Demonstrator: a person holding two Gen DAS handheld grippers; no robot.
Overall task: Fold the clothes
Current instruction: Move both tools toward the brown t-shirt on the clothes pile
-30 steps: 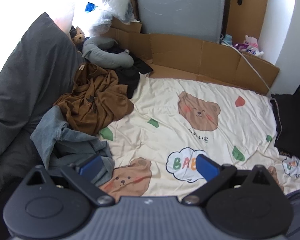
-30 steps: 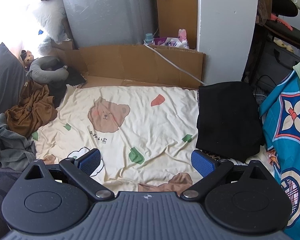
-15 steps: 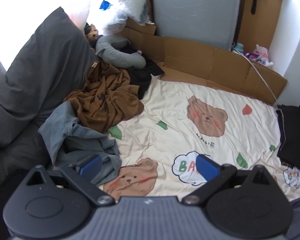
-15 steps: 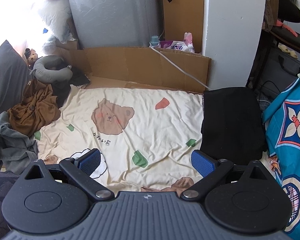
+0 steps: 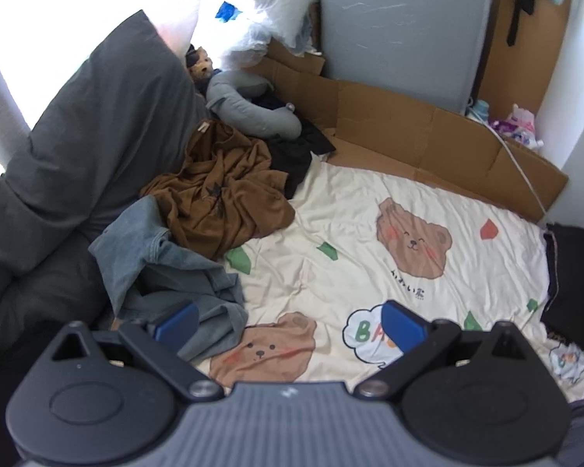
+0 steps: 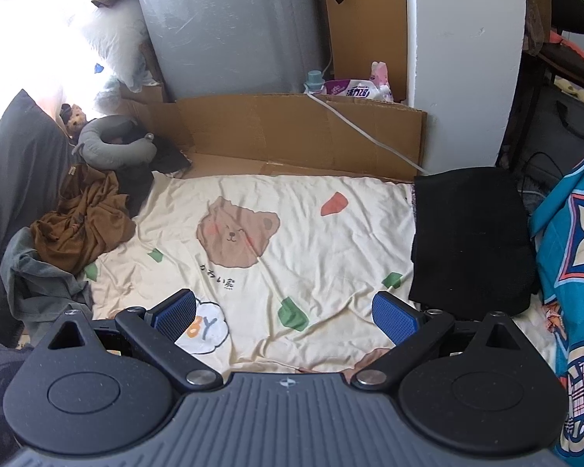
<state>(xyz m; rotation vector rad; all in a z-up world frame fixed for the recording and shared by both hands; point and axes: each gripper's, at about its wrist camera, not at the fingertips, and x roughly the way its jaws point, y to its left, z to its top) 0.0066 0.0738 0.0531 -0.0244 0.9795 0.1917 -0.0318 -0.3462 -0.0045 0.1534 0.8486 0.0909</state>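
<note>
A crumpled brown garment point(image 5: 229, 202) point(image 6: 85, 229) lies at the left edge of the cream bear-print sheet point(image 5: 389, 272) point(image 6: 292, 233). In front of it sits a rumpled grey-blue garment point(image 5: 167, 272) point(image 6: 39, 284). A folded black garment point(image 6: 471, 237) point(image 5: 572, 276) rests on the sheet's right side. My left gripper point(image 5: 290, 323) hangs open above the sheet, its left pad over the grey-blue garment's edge. The right gripper point(image 6: 284, 313) is open over the sheet's near middle, holding nothing.
A dark grey pillow point(image 5: 81, 155) and a grey neck pillow point(image 5: 253, 113) point(image 6: 113, 144) lie at the left. Cardboard point(image 6: 303, 136) lines the back, with a white cable point(image 6: 362, 132) over it. A blue patterned cloth point(image 6: 572, 292) is at the right.
Both views have risen and pulled back a little; the left view has swung left, bringing the grey pillow and garment pile more into frame. Both grippers stay open.
</note>
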